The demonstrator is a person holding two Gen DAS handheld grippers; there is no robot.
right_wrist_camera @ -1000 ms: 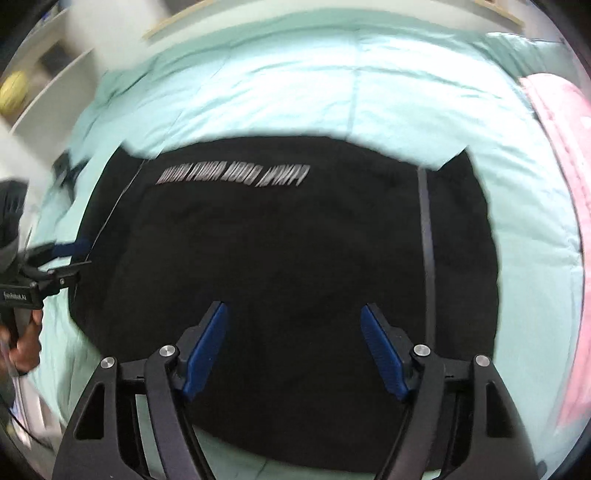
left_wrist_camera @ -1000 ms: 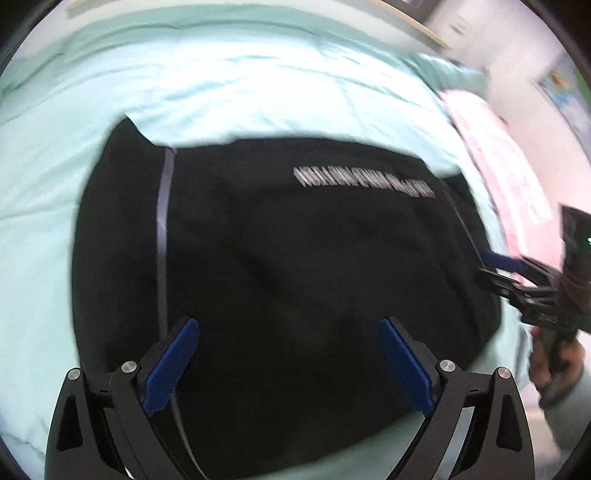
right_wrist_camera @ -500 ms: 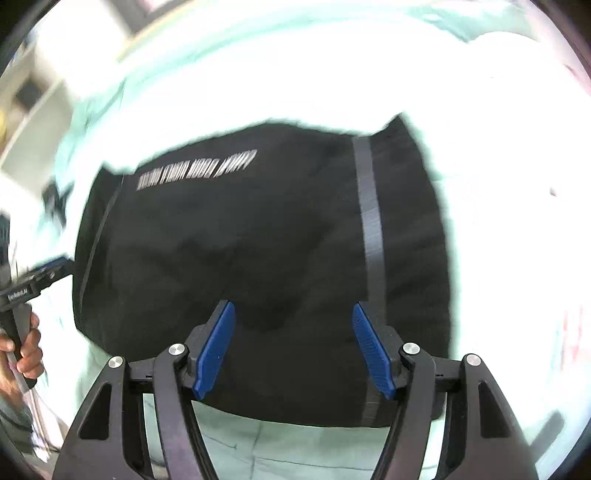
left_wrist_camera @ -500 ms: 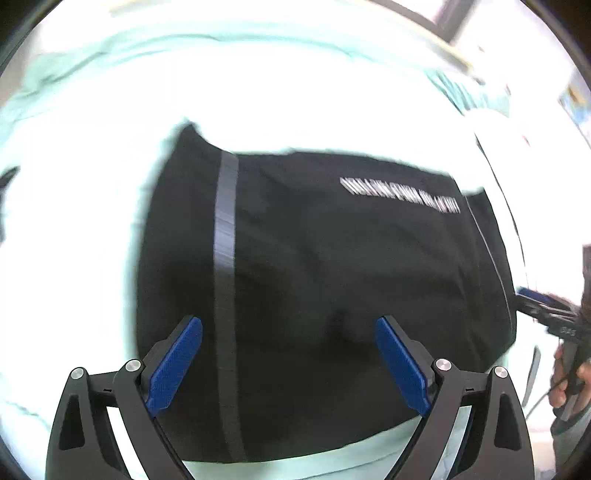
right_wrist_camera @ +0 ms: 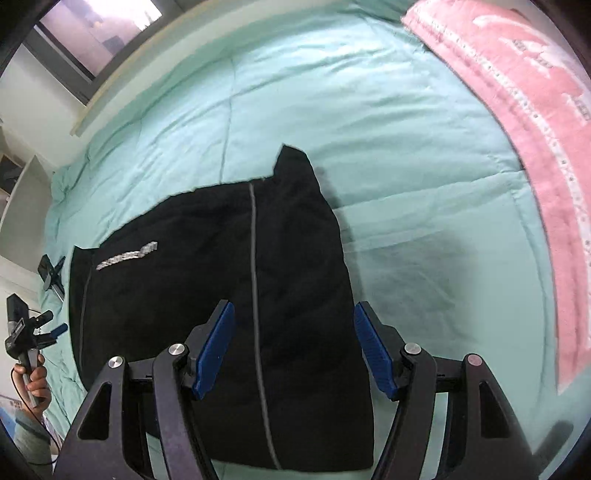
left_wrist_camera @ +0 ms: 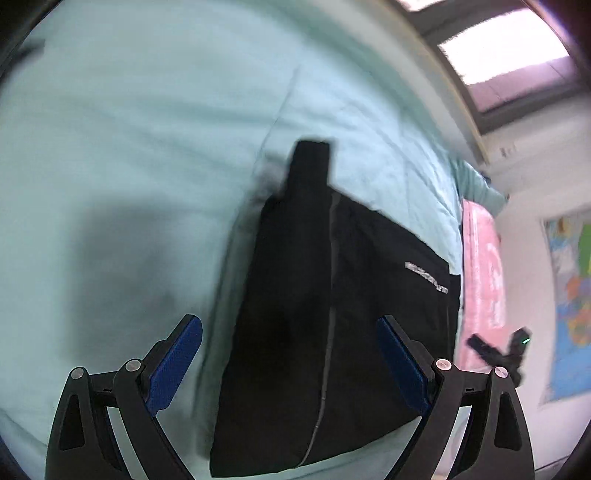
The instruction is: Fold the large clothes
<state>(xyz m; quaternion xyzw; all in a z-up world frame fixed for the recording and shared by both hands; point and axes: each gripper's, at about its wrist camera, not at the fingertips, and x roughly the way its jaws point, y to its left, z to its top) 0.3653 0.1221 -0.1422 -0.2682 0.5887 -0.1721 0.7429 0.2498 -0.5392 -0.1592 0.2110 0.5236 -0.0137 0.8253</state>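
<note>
A black garment (left_wrist_camera: 291, 266) lies folded flat on the mint bedspread (left_wrist_camera: 129, 147), with a thin grey stripe and white lettering near one edge. My left gripper (left_wrist_camera: 288, 330) hovers open over its near left part, one blue pad out over the bedspread, nothing between the pads. In the right wrist view the same garment (right_wrist_camera: 207, 251) fills the lower left. My right gripper (right_wrist_camera: 293, 326) hangs open above its near right edge, holding nothing. Each gripper shows small in the other's view: the right gripper (left_wrist_camera: 498, 352) at the far right, the left gripper (right_wrist_camera: 31, 332) with a hand (right_wrist_camera: 35, 380) at the far left.
A pink towel (right_wrist_camera: 517, 122) lies along the right side of the bed (right_wrist_camera: 369, 110). A window (right_wrist_camera: 96, 33) is behind the bed, shelves (right_wrist_camera: 22, 192) at the left. A small black object (right_wrist_camera: 51, 273) rests on the bedspread. A colourful poster (left_wrist_camera: 570, 295) hangs on the wall.
Both grippers have swung apart and rolled: the left one toward the garment's left side, the right one toward its right side. Both stayed open and empty; the garment has not moved.
</note>
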